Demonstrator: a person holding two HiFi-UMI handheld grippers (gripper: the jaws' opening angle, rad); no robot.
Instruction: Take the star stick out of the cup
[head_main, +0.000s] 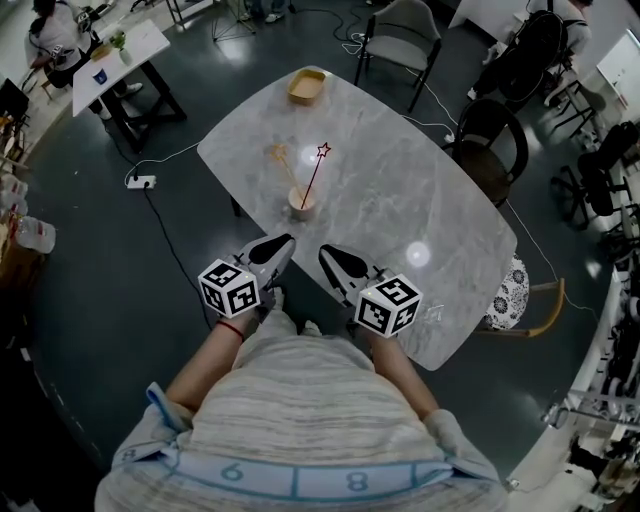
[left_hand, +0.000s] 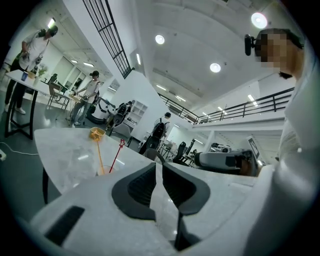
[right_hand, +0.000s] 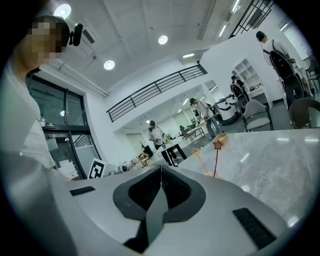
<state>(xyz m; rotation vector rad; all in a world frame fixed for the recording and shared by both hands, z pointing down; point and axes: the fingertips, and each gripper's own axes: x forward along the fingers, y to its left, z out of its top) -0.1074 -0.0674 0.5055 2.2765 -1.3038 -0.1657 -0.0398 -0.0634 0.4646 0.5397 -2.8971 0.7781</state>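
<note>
While we hold both claws low over the near edge of the table (head_main: 420, 190), the left gripper (head_main: 288, 238) has its jaws drawn together on nothing, and the right gripper (head_main: 322, 250) is likewise closed and empty. Just ahead of the two tips, a little nearer the left one, stands the cup (head_main: 301, 204). The red star stick (head_main: 314, 176) sits in it, leaning away toward the right claw's side, beside an orange stick (head_main: 285, 168). Well beyond lies a yellow bowl (head_main: 307, 85).
</note>
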